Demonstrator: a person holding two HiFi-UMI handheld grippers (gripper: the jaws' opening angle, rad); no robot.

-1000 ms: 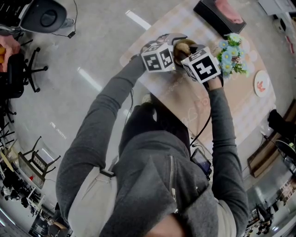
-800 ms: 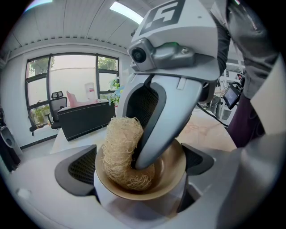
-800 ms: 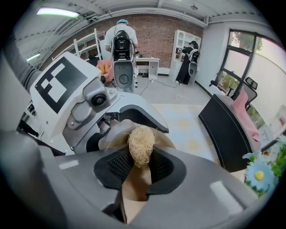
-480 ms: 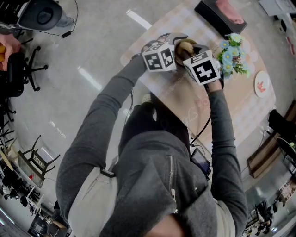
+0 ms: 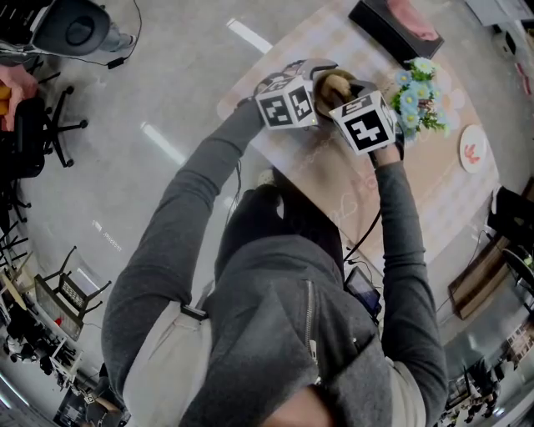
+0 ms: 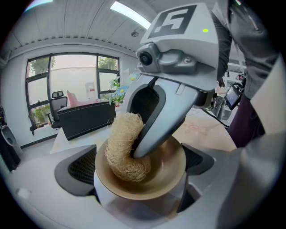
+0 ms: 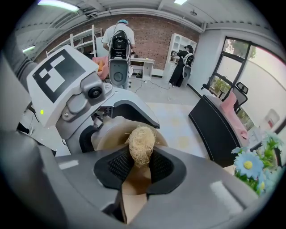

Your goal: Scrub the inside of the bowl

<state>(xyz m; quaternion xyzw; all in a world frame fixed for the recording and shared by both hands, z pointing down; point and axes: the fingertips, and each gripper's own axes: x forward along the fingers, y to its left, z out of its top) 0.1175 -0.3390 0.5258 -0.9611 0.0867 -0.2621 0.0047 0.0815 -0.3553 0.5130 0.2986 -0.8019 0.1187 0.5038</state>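
Observation:
A tan bowl (image 6: 167, 172) sits clamped between the jaws of my left gripper (image 6: 139, 164), tilted toward the camera. A pale fibrous loofah scrubber (image 6: 124, 150) rests against the bowl's inner wall. My right gripper (image 7: 140, 163) is shut on that scrubber (image 7: 141, 144), and one of its fingers (image 6: 156, 118) reaches down into the bowl. In the right gripper view the bowl's rim (image 7: 111, 134) shows behind the scrubber. From the head view, both marker cubes sit side by side over the table edge, with the bowl (image 5: 334, 83) between them.
On the beige table (image 5: 434, 196) stand a bunch of blue and white flowers (image 5: 420, 98), a black box holding something pink (image 5: 396, 25), and a small white plate (image 5: 472, 150). An office chair (image 5: 37, 125) is on the floor at left. Two people (image 7: 118, 40) stand far off.
My right gripper has shifted a little toward me with the scrubber in the bowl. The left gripper and bowl have stayed almost still.

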